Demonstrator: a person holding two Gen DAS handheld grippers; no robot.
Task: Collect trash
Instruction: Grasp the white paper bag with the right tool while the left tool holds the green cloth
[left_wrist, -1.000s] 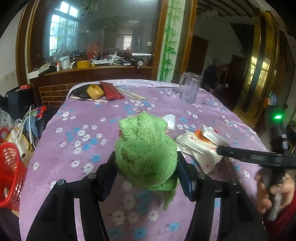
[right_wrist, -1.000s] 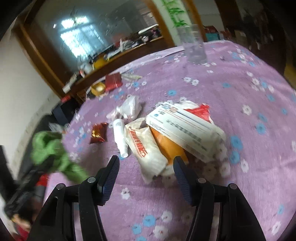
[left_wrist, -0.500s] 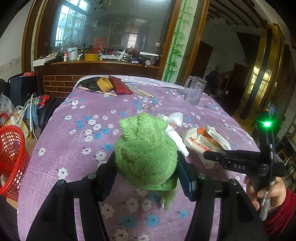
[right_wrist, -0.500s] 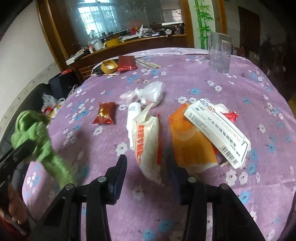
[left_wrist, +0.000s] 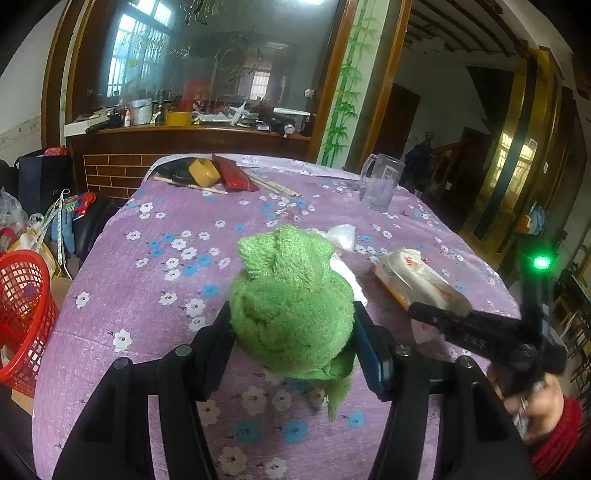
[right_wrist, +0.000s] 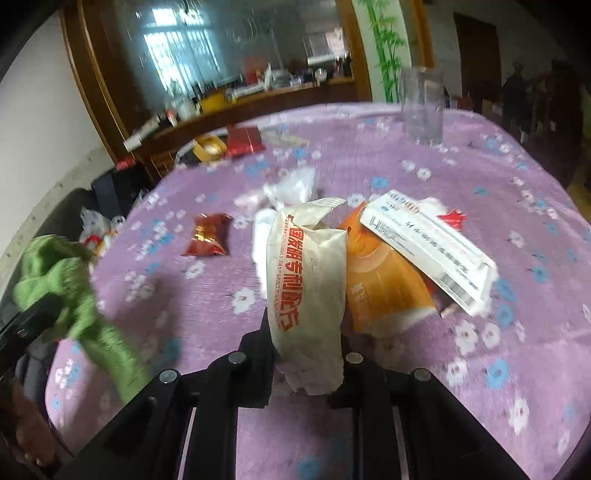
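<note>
The right gripper (right_wrist: 306, 354) is clamped on a white wrapper with red lettering (right_wrist: 308, 280), which stands between its jaws over the purple floral surface (right_wrist: 443, 166); just beside it lie an orange packet (right_wrist: 384, 280) and a white carton (right_wrist: 428, 251), with a small red wrapper (right_wrist: 208, 240) to the left; the left gripper (left_wrist: 293, 332) pinches a bunched green cloth (left_wrist: 288, 306) above the same surface; a red basket (left_wrist: 22, 314) sits off its left edge.
</note>
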